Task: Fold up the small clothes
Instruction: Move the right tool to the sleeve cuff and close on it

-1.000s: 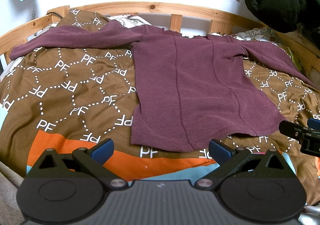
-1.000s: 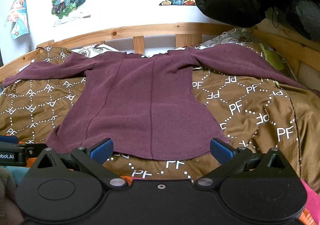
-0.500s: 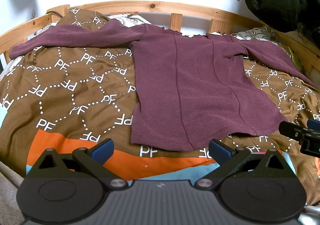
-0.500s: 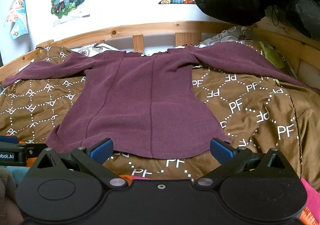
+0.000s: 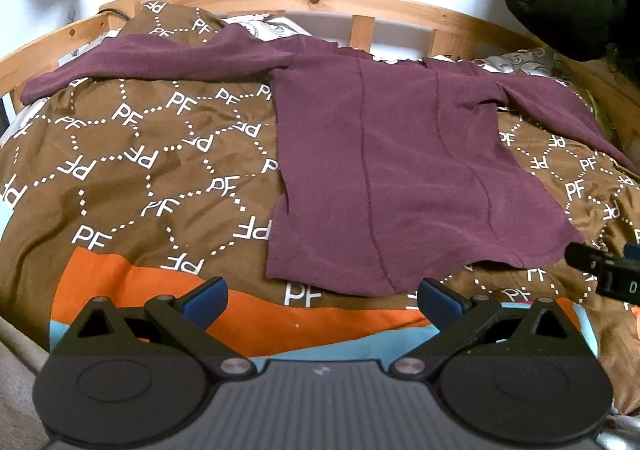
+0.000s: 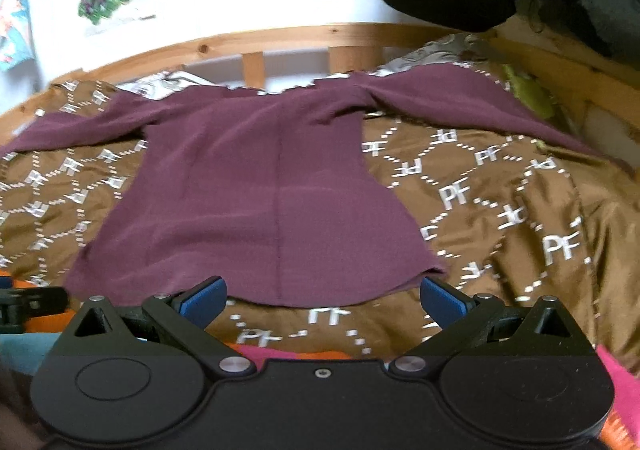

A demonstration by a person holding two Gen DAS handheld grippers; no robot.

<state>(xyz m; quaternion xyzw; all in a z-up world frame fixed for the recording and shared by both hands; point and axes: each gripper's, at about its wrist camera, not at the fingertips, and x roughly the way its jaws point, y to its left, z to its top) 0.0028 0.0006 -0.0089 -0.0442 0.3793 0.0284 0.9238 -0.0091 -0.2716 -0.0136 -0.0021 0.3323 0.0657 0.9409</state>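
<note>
Soft, even room light with faint shadows; the right wrist view smears with blur, and fisheye bends the curved wooden bed rail

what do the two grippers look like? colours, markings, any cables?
Both match. The left gripper has a ribbed dark grey body with a small light logo, black linkage arms with triangular cut-outs, round disc housings, silver pivot screws and blue fingertips. The right gripper has a smooth black body with a centre screw; its side, seen from the left wrist camera, carries white lettering. No cables, hands or sleeves visible.
</note>
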